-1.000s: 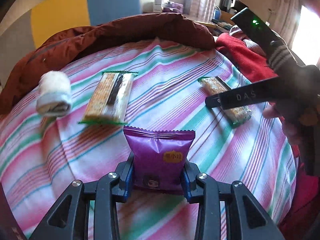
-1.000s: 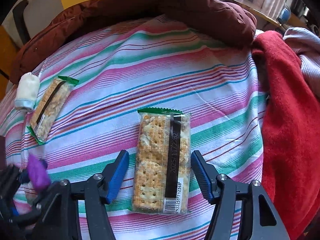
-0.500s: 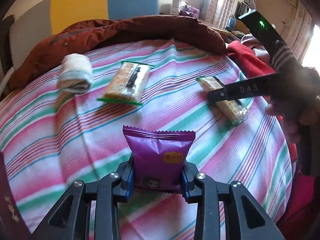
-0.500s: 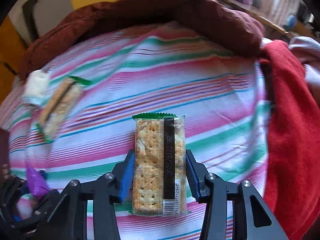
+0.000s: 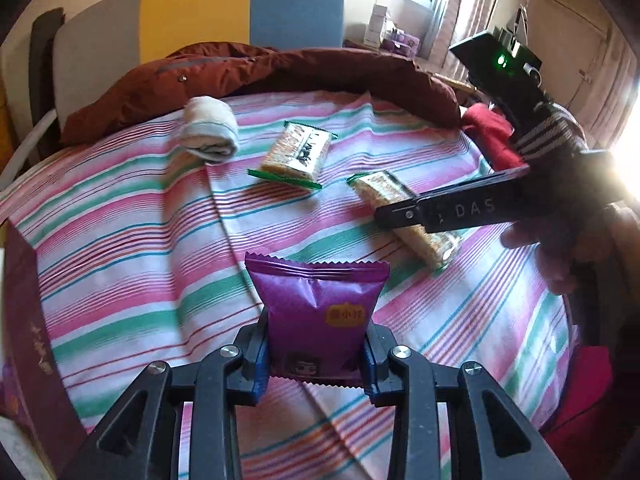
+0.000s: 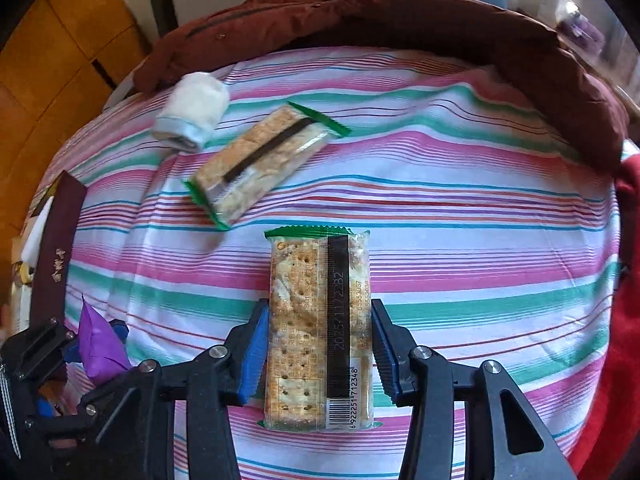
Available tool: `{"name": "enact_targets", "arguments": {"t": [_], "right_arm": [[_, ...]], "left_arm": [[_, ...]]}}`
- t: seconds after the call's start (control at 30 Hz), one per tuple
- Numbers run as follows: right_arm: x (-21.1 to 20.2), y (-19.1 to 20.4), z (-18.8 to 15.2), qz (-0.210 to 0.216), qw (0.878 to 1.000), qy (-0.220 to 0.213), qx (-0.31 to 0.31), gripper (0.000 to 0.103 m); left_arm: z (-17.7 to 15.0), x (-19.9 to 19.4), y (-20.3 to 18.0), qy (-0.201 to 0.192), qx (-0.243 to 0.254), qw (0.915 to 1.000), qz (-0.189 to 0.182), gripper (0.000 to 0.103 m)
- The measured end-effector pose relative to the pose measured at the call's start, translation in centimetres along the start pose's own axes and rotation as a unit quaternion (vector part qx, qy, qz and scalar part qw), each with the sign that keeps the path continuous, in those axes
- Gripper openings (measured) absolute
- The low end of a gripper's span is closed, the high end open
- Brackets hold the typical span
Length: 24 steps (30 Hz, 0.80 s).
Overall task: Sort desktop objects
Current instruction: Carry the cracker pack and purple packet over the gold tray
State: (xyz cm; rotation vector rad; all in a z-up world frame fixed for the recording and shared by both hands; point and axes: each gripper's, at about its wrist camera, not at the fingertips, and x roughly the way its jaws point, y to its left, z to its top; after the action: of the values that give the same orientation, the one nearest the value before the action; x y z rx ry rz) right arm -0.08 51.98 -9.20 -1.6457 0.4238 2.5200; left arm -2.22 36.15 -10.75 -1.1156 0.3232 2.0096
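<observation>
Striped pink-green cloth [image 6: 460, 208]: left gripper [image 5: 316, 354] clamps purple foil snack pouch [image 5: 316, 316]; right gripper [image 6: 318, 354] clamps clear cracker pack [image 6: 320, 332], barcode "6922251712348".

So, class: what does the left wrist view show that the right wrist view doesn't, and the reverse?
Left only: the purple packet's front, clamped in the left gripper; the right gripper seen from the side.
Right only: the barcode side of the cracker pack, clamped in the right gripper.
Both: the striped cloth, white roll, second cracker pack, brown jacket.
</observation>
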Motion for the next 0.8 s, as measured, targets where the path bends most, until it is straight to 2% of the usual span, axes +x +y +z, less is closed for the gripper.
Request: {"name": "enact_targets", "arguments": {"t": [0.13, 0.4, 0.5, 0.8], "right_arm": [[-0.9, 0.7, -0.4, 0.039, 0.999, -0.01, -0.016, 0.048], [0.7, 5.3, 1.1, 0.1, 0.994, -0.022, -0.044, 0.048], [3.1, 6.8, 2.2, 0.118, 0.991, -0.03, -0.053, 0.048], [0.3, 10.5, 1.0, 0.157, 0.984, -0.046, -0.074, 0.048]], "left_arm": [[-0.4, -2.0, 0.8, -0.013, -0.014, 0.9998, 0.004, 0.035], [-1.5, -5.6, 3.4, -0.029, -0.044, 0.998, 0.035, 0.035], [-1.8, -7.2, 4.7, -0.039, -0.06, 0.9963, 0.047, 0.035], [-3.6, -12.9, 9.5, -0.081, -0.097, 0.9877, 0.093, 0.035]]}}
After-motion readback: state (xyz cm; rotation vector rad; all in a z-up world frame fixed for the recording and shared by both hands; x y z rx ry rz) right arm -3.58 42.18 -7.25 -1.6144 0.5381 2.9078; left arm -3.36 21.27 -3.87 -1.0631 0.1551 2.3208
